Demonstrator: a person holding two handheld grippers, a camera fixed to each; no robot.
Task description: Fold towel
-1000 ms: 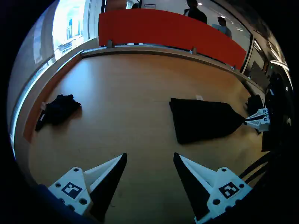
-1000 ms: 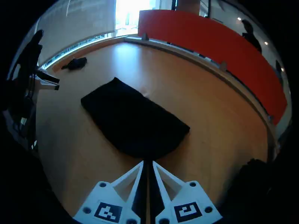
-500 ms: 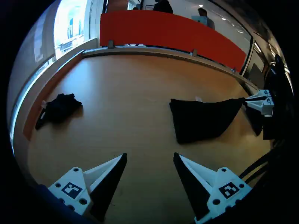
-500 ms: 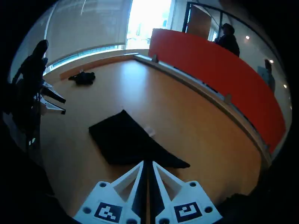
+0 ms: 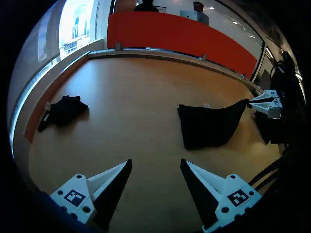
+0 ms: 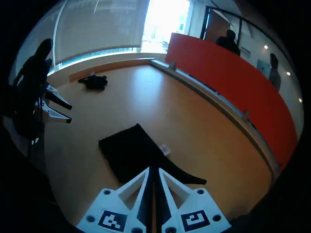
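Across a wide pale-brown wooden tabletop [image 5: 128, 89], backed along the far edge by a long red partition panel [image 5: 175, 35]. Well right of centre in the left gripper view, and just ahead of the fingers in the right gripper view: a black cloth towel [image 5: 206, 124], mostly flat on the wood, with one corner hoisted off the surface and drawn to a point. Pinched at that corner by the right gripper [image 6: 154, 171], fingers pressed together on the cloth with no gap visible (seen from the left gripper view as a white wedge at the end of the raised corner).

Likely risks, judged from this:
- Losing the corner if pulled across too fast, given so small a bite of fabric.
- Dragging the whole towel along the smooth wood instead of folding it, with nothing pinning the far side.
- Landing the corner askew and leaving a crooked fold, with only one corner carried.

Looks thin and limp, matte, uniformly dark, sagging in a shallow curve from the raised corner down to the table, with no crisp crease visible yet.

Well apart to the left, near the window side: a crumpled dark cloth bundle [image 5: 62, 110], untouched. Lower in the left gripper view, the left gripper [image 5: 155, 161], fingers spread wide, holding nothing, hovering above bare wood short of the towel. Smallest of all, a little white tag [image 6: 166, 149] at one edge of the towel.
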